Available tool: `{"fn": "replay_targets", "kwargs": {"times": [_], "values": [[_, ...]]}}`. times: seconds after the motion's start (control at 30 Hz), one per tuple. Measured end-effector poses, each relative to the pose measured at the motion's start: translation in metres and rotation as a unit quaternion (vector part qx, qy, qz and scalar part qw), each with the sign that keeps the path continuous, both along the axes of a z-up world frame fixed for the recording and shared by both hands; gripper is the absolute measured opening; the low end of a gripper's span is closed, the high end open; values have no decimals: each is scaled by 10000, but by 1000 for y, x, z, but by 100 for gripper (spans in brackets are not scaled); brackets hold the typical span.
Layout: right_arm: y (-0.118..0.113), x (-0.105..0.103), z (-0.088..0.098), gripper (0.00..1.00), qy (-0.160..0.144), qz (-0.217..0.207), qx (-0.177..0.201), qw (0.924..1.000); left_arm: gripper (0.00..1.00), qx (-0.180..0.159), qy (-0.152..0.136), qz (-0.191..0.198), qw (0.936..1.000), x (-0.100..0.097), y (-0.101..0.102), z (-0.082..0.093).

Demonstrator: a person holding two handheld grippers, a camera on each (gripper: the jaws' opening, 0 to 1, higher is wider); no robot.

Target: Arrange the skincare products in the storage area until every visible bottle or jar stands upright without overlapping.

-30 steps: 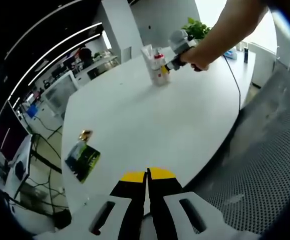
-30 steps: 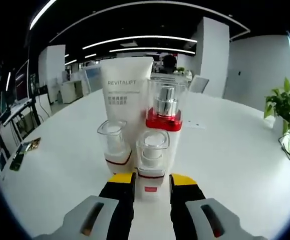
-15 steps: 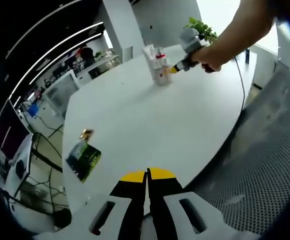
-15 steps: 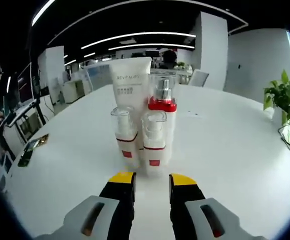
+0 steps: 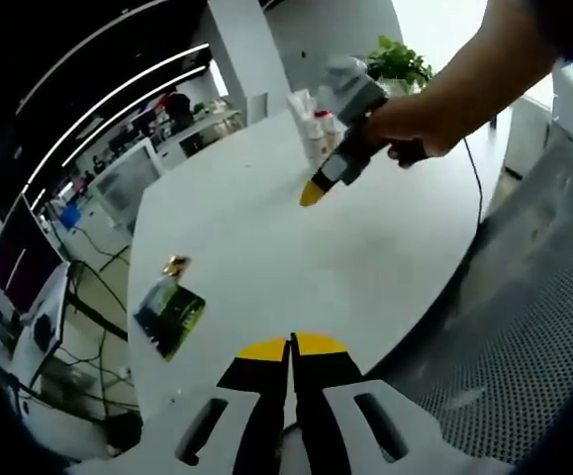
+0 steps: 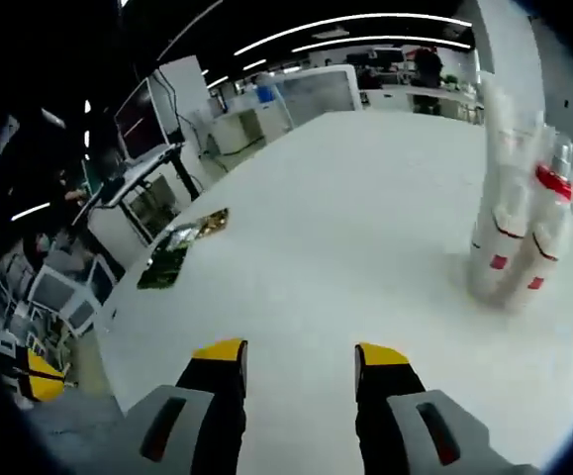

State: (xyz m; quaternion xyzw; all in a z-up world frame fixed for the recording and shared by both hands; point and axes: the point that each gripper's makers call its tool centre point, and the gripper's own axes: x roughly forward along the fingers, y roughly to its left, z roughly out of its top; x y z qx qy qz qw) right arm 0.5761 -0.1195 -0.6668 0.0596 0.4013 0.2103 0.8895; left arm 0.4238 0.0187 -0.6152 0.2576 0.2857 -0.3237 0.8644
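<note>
I see my right gripper [image 6: 299, 358] spread open and empty beside the upright skincare bottles [image 6: 516, 237] on the white table [image 6: 345, 228]; my left gripper [image 5: 291, 345] is pinched closed, far from them

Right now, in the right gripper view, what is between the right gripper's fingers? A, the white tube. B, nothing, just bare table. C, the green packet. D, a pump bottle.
B: the right gripper has its fingers spread apart over bare white table, while the cluster of skincare bottles stands upright off to one side and the green packet lies near the table's edge.
</note>
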Motion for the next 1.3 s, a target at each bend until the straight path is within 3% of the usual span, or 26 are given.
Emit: {"fn": "replay_targets", "kwargs": {"times": [0.1, 0.17, 0.33, 0.5, 0.63, 0.8, 1.07, 1.2, 1.3], "values": [[40, 15, 8, 45, 157, 381, 190, 9990, 0, 6, 12, 10, 10000, 0, 1, 0], [78, 27, 10, 51, 493, 733, 263, 9957, 0, -12, 9, 23, 10000, 0, 1, 0], [138, 52, 18, 56, 588, 1184, 96, 9912, 0, -46, -12, 52, 10000, 1, 1, 1], [183, 58, -1, 67, 1034, 1610, -540, 9800, 0, -26, 19, 42, 10000, 0, 1, 0], [204, 64, -18, 74, 1299, 1596, -1058, 9729, 0, -28, 29, 32, 10000, 0, 1, -1], [222, 74, -34, 83, 1543, 1303, -1296, 9708, 0, -7, 58, 15, 10000, -1, 1, -2], [243, 79, -49, 95, 1827, 1032, -1520, 9658, 0, 42, 94, -31, 9999, -2, 0, -5], [250, 76, -58, 98, 1945, 1078, -1720, 9597, 0, 43, 103, -51, 9999, -2, -1, -5], [254, 71, -61, 97, 1997, 1020, -1680, 9599, 0, 73, 135, -68, 9999, -2, -1, -6]]}}
